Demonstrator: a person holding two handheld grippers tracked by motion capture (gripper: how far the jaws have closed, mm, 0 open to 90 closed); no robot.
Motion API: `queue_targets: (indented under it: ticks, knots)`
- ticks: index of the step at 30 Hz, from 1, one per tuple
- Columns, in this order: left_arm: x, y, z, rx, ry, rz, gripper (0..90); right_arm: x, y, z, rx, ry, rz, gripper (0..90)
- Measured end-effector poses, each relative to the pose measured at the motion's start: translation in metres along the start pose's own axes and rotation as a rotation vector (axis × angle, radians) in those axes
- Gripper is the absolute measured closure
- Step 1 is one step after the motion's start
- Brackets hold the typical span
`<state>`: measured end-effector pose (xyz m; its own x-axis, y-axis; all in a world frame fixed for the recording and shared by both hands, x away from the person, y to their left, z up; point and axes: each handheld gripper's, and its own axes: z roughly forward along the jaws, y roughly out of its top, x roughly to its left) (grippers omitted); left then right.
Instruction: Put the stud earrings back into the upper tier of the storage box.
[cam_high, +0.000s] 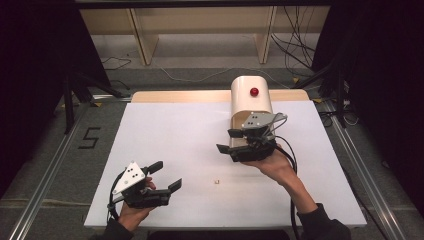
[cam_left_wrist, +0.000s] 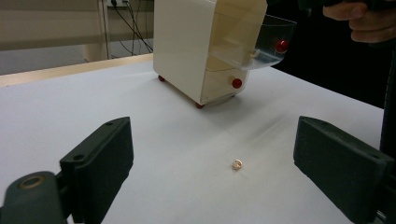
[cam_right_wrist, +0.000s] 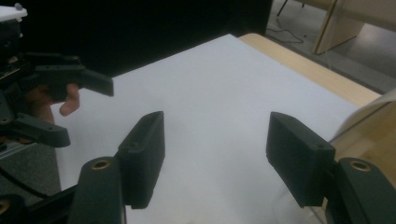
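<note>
A cream drawer cabinet (cam_high: 250, 100) stands at the back right of the white table (cam_high: 190, 130). In the left gripper view the cabinet (cam_left_wrist: 187, 42) has its clear upper drawer (cam_left_wrist: 261, 39) pulled out, a red knob (cam_left_wrist: 281, 45) on it, and the lower drawer's knob (cam_left_wrist: 237, 83) flush. A tiny tan piece (cam_high: 216, 181) (cam_left_wrist: 237, 164) lies on the table. My right gripper (cam_high: 228, 141) (cam_right_wrist: 215, 135) is open just in front of the cabinet, nothing between its jaws. My left gripper (cam_high: 167, 176) (cam_left_wrist: 215, 140) is open near the front left, empty, facing the tan piece.
Beyond the table stands a wooden shelf frame (cam_high: 200, 30) with cables (cam_high: 295, 45) on the floor. Metal rails (cam_high: 45, 170) run along both sides. A "5" mark (cam_high: 89, 137) is on the floor at left. The right gripper view shows the left gripper (cam_right_wrist: 79, 109) across the table.
</note>
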<state>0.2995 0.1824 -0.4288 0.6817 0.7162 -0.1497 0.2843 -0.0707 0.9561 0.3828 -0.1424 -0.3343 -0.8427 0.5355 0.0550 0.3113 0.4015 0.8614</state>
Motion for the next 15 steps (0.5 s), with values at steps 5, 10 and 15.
queue_targets:
  ticks: [5,10,15]
  knots:
    - [0.0,0.0,-0.001,-0.005,0.001,-0.001,11.6,0.009,-0.005,0.014,0.043,0.009,-0.016,34.0]
    - [0.0,0.001,-0.001,-0.01,0.001,-0.005,11.6,0.017,-0.013,0.029,0.087,0.029,-0.043,28.7]
    - [0.0,0.001,-0.001,-0.008,0.001,-0.004,11.6,0.021,-0.023,0.042,0.139,0.056,-0.064,28.3]
